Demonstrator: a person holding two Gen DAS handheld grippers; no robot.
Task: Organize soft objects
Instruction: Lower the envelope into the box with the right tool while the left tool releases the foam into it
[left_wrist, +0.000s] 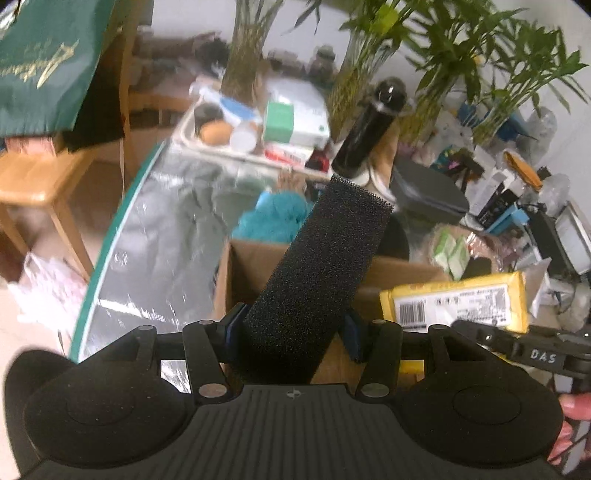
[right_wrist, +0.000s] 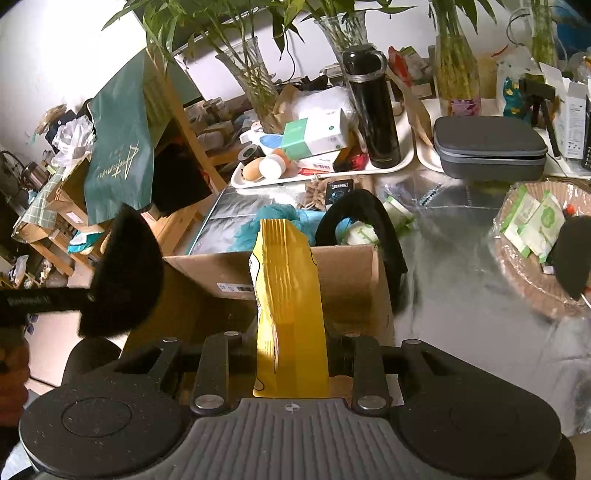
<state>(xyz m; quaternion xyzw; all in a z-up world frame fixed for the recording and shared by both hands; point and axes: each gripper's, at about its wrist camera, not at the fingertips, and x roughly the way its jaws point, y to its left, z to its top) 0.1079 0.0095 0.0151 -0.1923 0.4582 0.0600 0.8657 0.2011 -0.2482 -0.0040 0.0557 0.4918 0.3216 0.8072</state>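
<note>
left claw (left_wrist: 291, 332) clamps black foam (left_wrist: 321, 266), right claw (right_wrist: 291, 350) clamps yellow packet (right_wrist: 288, 295); fingertips hidden.

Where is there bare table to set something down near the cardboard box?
Bare reflective tabletop lies right of the cardboard box, bordered by the woven basket and the grey case. Another strip lies left of the box, along the table's edge. Behind, the white tray area is crowded.

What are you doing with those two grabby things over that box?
A person is sorting soft things into a cardboard box on a cluttered table. The left tongs pinch a block of black foam, and the right tongs pinch a yellow packet. Both are held over the open box; neither has been dropped in yet.
</note>
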